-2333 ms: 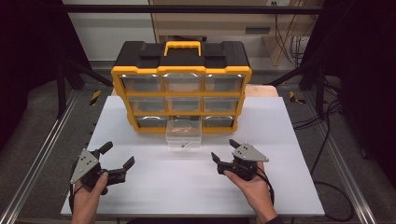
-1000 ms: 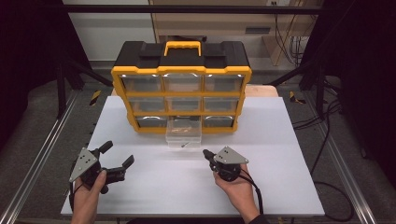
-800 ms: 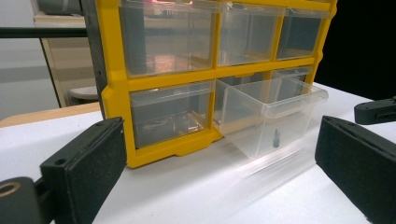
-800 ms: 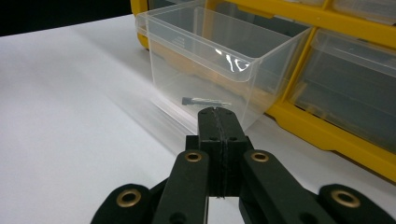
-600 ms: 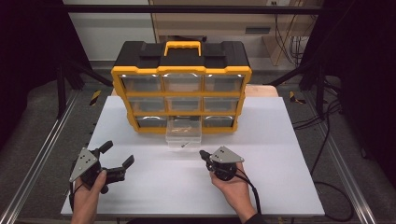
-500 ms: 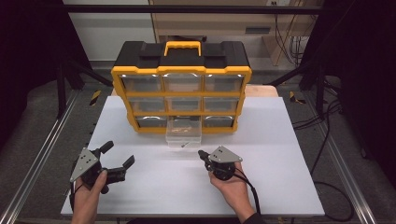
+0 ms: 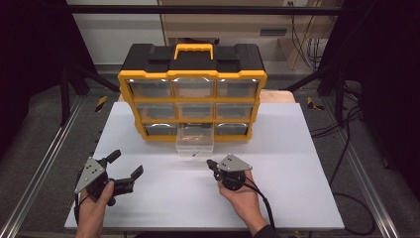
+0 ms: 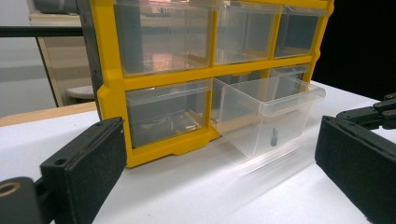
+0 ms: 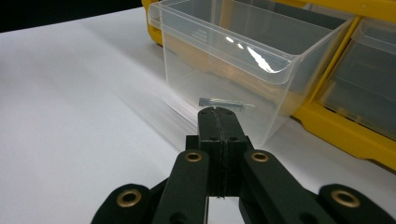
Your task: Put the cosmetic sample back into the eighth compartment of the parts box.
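Note:
A yellow and black organizer point(image 7: 192, 94) with clear drawers stands at the back of the white table point(image 7: 297, 163). Its bottom middle drawer point(image 7: 194, 144) is pulled out, and a small dark screw point(image 7: 196, 153) lies inside. My right gripper point(image 7: 210, 163) is shut on nothing, its tip just short of the drawer's front wall. In the right gripper view the shut jaws point(image 9: 218, 114) point at the drawer point(image 9: 224, 60) and the screw point(image 9: 226, 103). My left gripper point(image 7: 127, 163) rests open at the front left. In its view point(image 8: 219, 140) it faces the drawer point(image 8: 266, 112).
Metal frame rails point(image 7: 44, 163) run along both sides of the table, and black cables point(image 7: 341, 148) lie on the floor at the right. Other drawers in the organizer are pushed in; the bottom left one point(image 8: 166, 112) holds small parts.
My right gripper has moved left and forward across the table, up to the pulled-out drawer. The left gripper and the drawer have stayed where they were.

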{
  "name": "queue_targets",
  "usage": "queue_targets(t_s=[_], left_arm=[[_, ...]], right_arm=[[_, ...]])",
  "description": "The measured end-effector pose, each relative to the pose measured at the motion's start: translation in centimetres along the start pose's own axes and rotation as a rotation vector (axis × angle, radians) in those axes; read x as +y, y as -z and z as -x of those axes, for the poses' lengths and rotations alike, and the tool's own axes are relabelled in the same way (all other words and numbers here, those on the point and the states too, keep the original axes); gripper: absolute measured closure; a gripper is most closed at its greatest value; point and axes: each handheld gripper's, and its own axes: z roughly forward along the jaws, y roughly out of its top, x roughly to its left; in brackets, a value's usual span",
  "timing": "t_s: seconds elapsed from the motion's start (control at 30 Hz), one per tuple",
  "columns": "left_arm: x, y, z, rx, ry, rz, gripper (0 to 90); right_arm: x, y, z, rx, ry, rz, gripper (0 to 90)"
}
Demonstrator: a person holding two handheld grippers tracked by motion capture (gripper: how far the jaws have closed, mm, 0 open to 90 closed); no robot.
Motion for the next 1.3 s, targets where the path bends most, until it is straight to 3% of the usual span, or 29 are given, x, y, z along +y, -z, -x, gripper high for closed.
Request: queue_targets(t_s=[0.17, 1.3], left_arm=[[0.0, 0.0, 0.0, -0.001, -0.001, 0.000, 2.1], [0.0, 0.0, 0.0, 0.001, -0.001, -0.003, 2.1]], right_arm=[[0.1, -0.5, -0.1, 0.007, -0.020, 0.002, 90.0], [0.7, -2.2, -0.7, 0.020, -0.011, -0.039, 90.0]])
